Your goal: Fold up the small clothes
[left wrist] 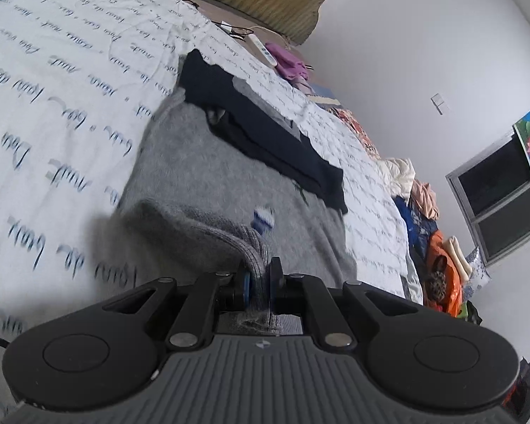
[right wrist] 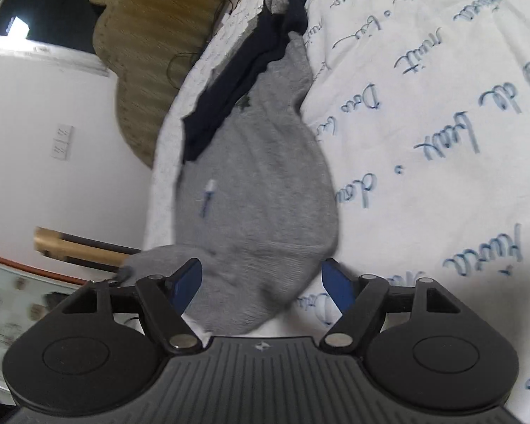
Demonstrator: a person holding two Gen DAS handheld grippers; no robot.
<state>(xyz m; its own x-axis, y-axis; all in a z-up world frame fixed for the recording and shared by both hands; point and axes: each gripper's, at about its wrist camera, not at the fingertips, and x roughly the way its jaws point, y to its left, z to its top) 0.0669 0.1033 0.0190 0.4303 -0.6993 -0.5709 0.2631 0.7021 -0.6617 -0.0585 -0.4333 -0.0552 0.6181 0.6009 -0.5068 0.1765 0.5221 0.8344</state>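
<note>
Grey sock (right wrist: 261, 183): cuff clamped in left gripper (left wrist: 261, 279); right gripper (right wrist: 261, 282) spread apart, apparently just over its end.

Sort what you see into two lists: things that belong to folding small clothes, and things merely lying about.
Belong to the job:
grey sock
navy sock
left gripper, shut on the grey sock
right gripper, open

Lying about:
bedspread
clothes pile
purple cloth
power strip
</note>
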